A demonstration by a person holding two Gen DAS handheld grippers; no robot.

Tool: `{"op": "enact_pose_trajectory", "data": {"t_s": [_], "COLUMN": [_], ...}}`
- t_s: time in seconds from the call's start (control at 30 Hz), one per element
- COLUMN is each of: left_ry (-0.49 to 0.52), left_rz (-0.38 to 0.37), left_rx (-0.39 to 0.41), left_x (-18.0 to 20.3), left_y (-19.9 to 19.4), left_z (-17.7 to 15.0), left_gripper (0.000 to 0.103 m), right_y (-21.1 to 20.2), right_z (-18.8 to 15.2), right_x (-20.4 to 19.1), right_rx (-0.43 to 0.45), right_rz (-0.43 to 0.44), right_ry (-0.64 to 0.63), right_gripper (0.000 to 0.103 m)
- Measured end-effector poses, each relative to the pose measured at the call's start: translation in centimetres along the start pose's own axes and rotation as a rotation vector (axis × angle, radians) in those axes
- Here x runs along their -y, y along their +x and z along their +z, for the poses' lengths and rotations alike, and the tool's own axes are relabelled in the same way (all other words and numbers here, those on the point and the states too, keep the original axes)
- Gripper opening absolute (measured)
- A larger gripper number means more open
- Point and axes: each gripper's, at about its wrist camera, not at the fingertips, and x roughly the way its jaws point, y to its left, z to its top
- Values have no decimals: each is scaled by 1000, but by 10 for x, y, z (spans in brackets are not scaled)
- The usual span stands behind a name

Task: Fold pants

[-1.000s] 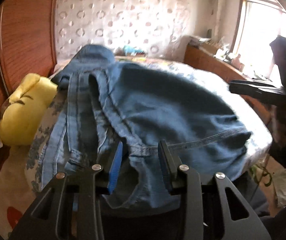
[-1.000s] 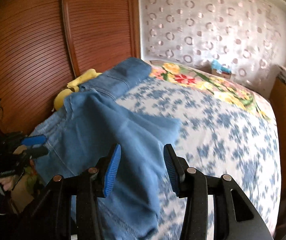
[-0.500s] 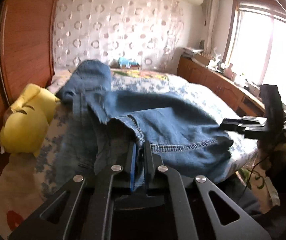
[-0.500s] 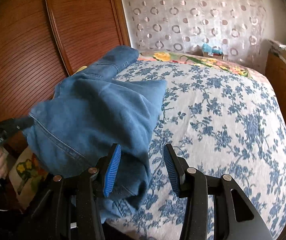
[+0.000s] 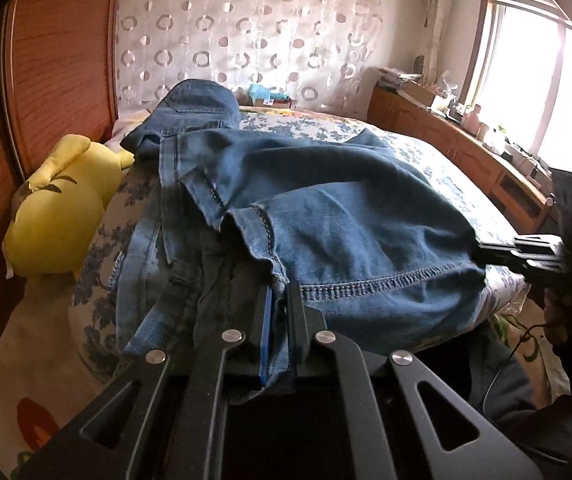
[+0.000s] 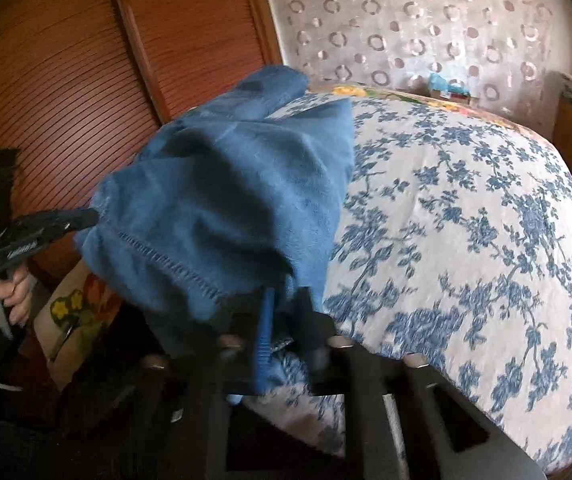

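Blue denim pants (image 5: 326,216) lie bunched on the near left part of a bed. My left gripper (image 5: 279,296) is shut on the stitched hem edge of the pants at the bed's near side. My right gripper (image 6: 286,300) is shut on the same hem further along; this view is blurred. The pants also show in the right wrist view (image 6: 237,184). Each gripper shows in the other's view: the right one (image 5: 526,256) at the hem's right end, the left one (image 6: 45,224) at its left end.
The bed (image 6: 466,220) has a white cover with blue flowers. A yellow plush toy (image 5: 53,216) lies by the wooden headboard (image 6: 65,72). A wooden cabinet (image 5: 466,152) with clutter runs under the window on the right.
My left gripper closed on the hem and stays shut on it. My right gripper moved in to the hem and closed on it. The hem is now stretched between the two.
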Motion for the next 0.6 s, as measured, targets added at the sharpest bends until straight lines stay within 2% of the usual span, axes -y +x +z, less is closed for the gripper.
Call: {"op": "enact_pose_trajectory", "data": {"t_s": [0.3,0.4,0.5,0.53,0.6], "left_ry": [-13,-15,-19,-17,-11], "left_rz": [-6,3,5,6,16], "left_rx": [-10,3,28,36,50], "left_x": [-1,-2,-6,-7,-10], "left_y": [1,-3,-9,-11,-12], "left_z": [-1,1,5,8,15], "left_gripper": [8,16,29,33,39], "right_y": [-15,-20,-30,-33,-34], "right_z": [-10,-7,1,4,15], "right_x": [-8,-9,-3,-1,3], "right_rx": [-16,-1,37,53,79], "right_rz": [7,0,-24,-27,-55], "right_ry": [-41,-32,-20,-16,-14], "right_gripper": [4,6,17,29,44]}}
